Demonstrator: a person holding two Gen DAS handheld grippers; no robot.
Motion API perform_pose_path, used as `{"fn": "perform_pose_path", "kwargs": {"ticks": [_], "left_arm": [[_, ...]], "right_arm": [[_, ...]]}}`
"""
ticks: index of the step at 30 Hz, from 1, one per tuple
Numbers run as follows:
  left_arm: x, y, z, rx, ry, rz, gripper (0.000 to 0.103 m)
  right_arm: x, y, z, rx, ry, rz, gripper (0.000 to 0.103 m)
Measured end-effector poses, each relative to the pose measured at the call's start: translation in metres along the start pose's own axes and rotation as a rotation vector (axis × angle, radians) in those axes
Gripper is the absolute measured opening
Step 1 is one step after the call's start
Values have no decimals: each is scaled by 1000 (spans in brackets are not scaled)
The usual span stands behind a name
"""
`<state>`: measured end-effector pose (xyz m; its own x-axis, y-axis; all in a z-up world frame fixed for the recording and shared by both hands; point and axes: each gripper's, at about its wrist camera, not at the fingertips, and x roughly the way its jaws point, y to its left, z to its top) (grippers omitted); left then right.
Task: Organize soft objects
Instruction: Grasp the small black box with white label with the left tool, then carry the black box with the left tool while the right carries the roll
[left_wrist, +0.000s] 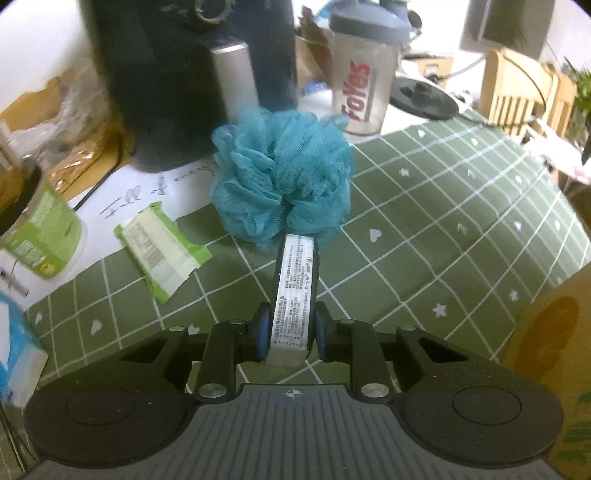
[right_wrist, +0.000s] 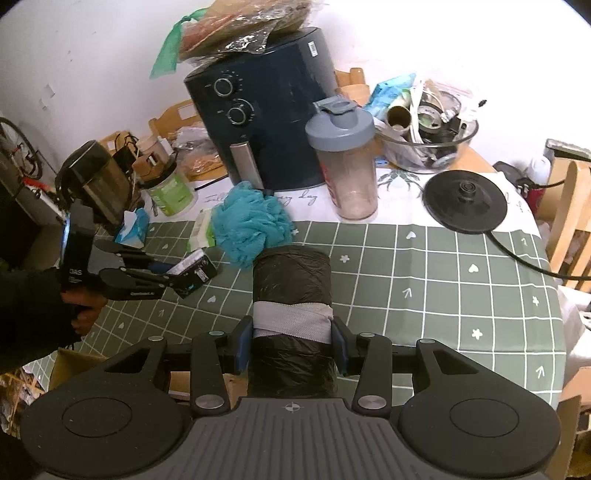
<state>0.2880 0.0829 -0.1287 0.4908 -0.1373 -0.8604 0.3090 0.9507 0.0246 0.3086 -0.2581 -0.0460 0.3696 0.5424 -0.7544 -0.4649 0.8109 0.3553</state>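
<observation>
Teal mesh bath pouf sits on the green checked cloth. Flat dark packet with white label held edge-up, clear of the cloth. Black plastic roll with grey band held lengthwise.

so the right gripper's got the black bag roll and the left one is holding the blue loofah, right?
Not quite. The left gripper holds a small black pack with a white label, not the loofah, which lies free on the green cloth just ahead, as the left wrist view shows. The right gripper does hold the black bag roll.

Black bag roll between right gripper pads
</observation>
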Motion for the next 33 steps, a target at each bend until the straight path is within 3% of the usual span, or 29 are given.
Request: {"fn": "perform_pose_path", "kwargs": {"ticks": [18, 33], "left_arm": [[-99, 1, -19, -280, -143, 72, 24], [-178, -38, -38, -411, -261, 74, 24]], "right_arm": [[-18, 21, 5, -72, 3, 56, 46], [-32, 36, -1, -121, 0, 128, 46]]}}
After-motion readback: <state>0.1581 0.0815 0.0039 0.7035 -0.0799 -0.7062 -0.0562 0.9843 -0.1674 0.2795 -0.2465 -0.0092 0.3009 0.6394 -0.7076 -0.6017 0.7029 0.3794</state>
